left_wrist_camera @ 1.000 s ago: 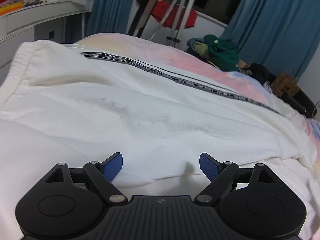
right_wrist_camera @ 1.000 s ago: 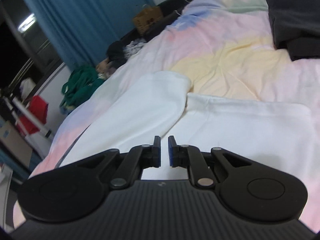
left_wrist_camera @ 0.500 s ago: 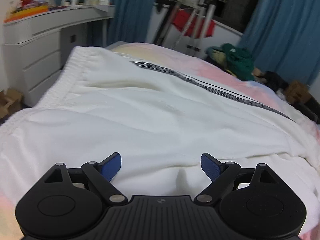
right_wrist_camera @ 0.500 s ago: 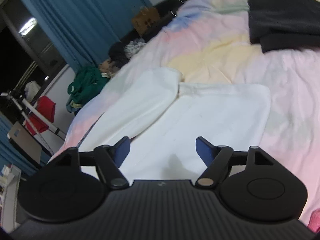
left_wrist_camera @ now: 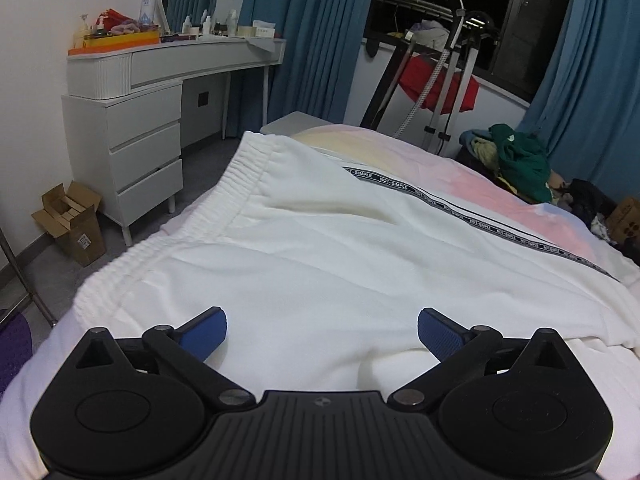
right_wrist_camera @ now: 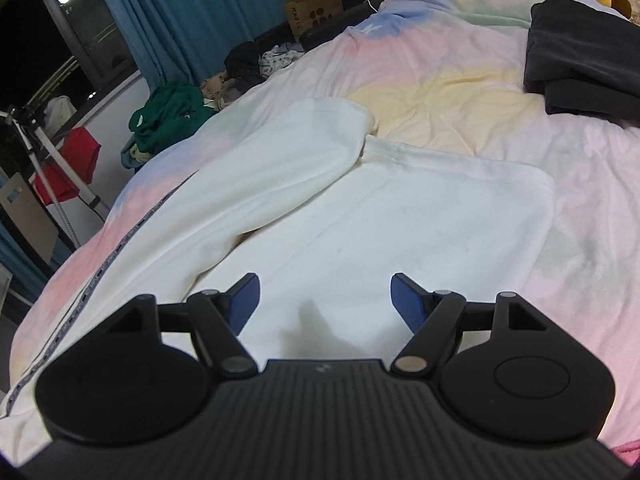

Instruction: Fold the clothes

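Much of the white trousers [left_wrist_camera: 320, 248] is cut off or covered: in the left wrist view the near edge disappears under the black body of the left hand-held gripper [left_wrist_camera: 322, 332], and the far leg ends run out of frame at the right; in the right wrist view the waistband end is out of sight behind the right hand-held gripper [right_wrist_camera: 323, 298]. The trousers lie spread on the bed [right_wrist_camera: 460, 88], whose pastel cover shows pink, yellow and blue patches, and one elastic waistband [left_wrist_camera: 224, 200] sits near the bed's foot edge. Two legs can be counted in the right wrist view, the left one lapping partly over the other, so where they join is hidden. One printed side stripe [left_wrist_camera: 460, 212] runs along the far leg; its lettering is small and hard to read. Both hand-held grippers have their blue-padded jaws spread wide with nothing between them, each hovering just over the white cloth; whether either touches it cannot be told. One dark folded garment [right_wrist_camera: 588, 64] lies on the bed well apart from the trousers, cut off at the frame's right. One green pile of clothes [left_wrist_camera: 520, 160] sits beyond the bed, one white dresser [left_wrist_camera: 132, 120] with three drawers stands left, and one open cardboard box [left_wrist_camera: 72, 224] rests beside it.
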A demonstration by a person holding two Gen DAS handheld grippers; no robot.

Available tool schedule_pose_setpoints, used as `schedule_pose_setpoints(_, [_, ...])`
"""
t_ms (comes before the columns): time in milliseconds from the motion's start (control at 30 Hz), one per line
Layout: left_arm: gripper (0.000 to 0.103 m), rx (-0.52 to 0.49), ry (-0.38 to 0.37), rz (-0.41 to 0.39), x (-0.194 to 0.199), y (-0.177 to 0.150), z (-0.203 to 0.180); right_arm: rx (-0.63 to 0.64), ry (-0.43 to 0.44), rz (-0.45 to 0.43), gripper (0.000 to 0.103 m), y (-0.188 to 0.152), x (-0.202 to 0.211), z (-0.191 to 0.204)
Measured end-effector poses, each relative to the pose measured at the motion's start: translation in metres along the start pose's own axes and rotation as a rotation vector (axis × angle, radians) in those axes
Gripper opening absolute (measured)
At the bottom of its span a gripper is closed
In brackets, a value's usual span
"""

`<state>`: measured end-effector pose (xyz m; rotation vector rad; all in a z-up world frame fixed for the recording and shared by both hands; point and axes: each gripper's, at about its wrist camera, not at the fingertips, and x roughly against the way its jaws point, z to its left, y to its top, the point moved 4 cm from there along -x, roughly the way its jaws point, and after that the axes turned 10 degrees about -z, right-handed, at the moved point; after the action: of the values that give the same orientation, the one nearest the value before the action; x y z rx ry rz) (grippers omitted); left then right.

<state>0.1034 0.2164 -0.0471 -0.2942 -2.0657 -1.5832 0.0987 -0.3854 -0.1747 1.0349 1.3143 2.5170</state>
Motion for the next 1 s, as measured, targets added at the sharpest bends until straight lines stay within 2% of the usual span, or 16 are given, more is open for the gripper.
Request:
schedule_pose_setpoints(167, [0.103, 0.101, 0.024, 0.125, 0.001, 0.011, 0.032, -0.009, -0.029, -0.019, 0.074, 0.003, -0.001, -0.009])
schedule_pose_setpoints(300, [0.103, 0.239, 0.064, 0.220, 0.006, 0.011, 0.067, -0.057, -0.059, -0.014, 0.075, 0.005, -0.004, -0.022])
schedule_pose_setpoints(433, [0.103, 0.422, 0.043, 0.380, -0.002, -0.010, 0.096, -0.142, -0.086, -0.015, 0.074, 0.006, -0.001, -0.035])
schedule_pose_setpoints(567, [0.100, 0.497, 0.050, 0.440, -0.011, -0.030, 0.112, -0.263, -0.119, -0.009, 0.074, 0.004, 0.002, -0.055])
schedule_pose_setpoints(600, [0.098, 0.521, 0.033, 0.434, -0.012, -0.031, 0.114, -0.304, -0.131, -0.005, 0.074, 0.002, 0.002, -0.062])
schedule_pose_setpoints(767, [0.098, 0.665, -0.112, 0.348, -0.014, -0.030, 0.122, -0.510, -0.187, 0.016, 0.076, -0.005, 0.001, -0.101])
schedule_pose_setpoints(933, [0.101, 0.804, -0.254, 0.263, -0.013, -0.028, 0.131, -0.712, -0.222, 0.058, 0.074, -0.018, -0.007, -0.135])
schedule_pose_setpoints(1000, [0.102, 0.824, -0.267, 0.262, -0.015, -0.030, 0.133, -0.764, -0.229, 0.072, 0.074, -0.024, -0.012, -0.142])
